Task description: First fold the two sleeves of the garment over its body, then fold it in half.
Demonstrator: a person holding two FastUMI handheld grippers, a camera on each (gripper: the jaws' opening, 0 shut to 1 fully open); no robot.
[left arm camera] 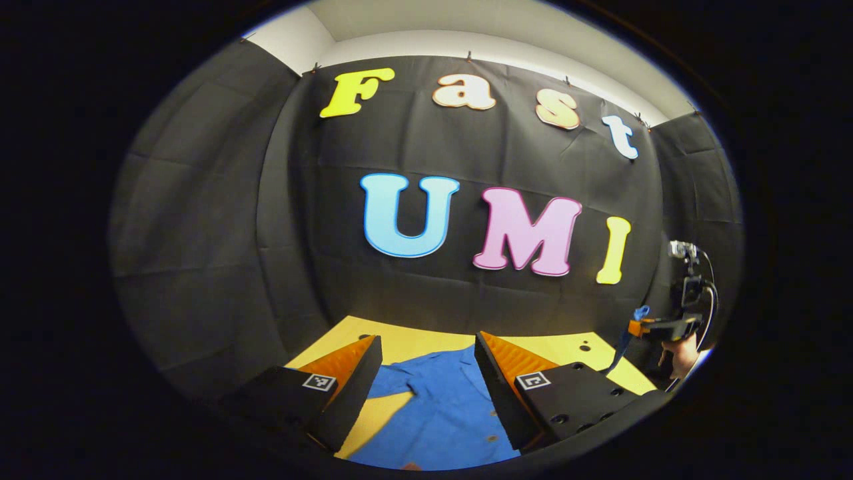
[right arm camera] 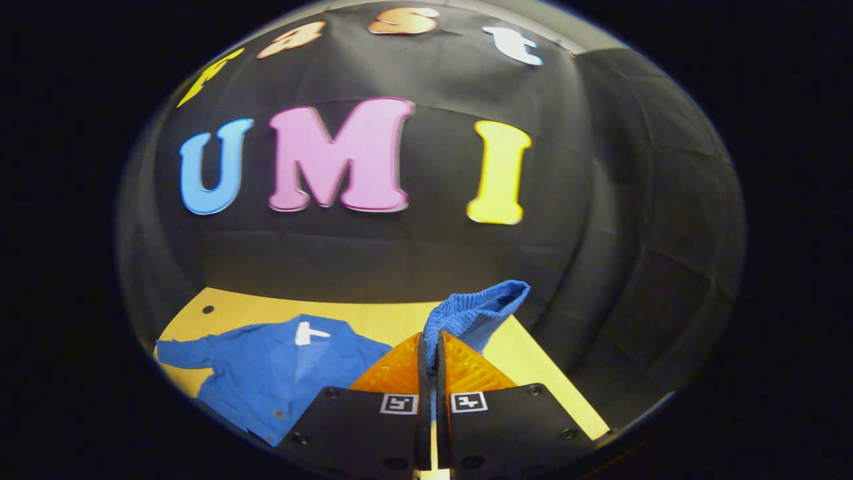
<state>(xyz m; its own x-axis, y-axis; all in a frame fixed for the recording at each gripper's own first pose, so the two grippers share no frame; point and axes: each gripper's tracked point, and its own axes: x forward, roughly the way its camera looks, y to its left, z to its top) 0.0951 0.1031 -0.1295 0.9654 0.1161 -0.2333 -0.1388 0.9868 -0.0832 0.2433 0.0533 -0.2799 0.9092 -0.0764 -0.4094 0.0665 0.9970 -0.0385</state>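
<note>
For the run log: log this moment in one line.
right gripper: shut on sleeve cuff, lifted | left gripper: open above jacket

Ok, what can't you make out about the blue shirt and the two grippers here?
- Blue shirt, left gripper view: its lower part is cut off by the bottom edge, its sides hidden behind the open left gripper.
- Sleeve cuff, right gripper view: the pinched cloth is hidden between the closed right gripper.
- Right gripper, left gripper view: too small for detail.

blue shirt (left arm camera: 436, 413): lower part cut off by left gripper view's edge, partly hidden behind the jaws; hand (left arm camera: 683, 357) holding far gripper cut off at the rim.
</note>
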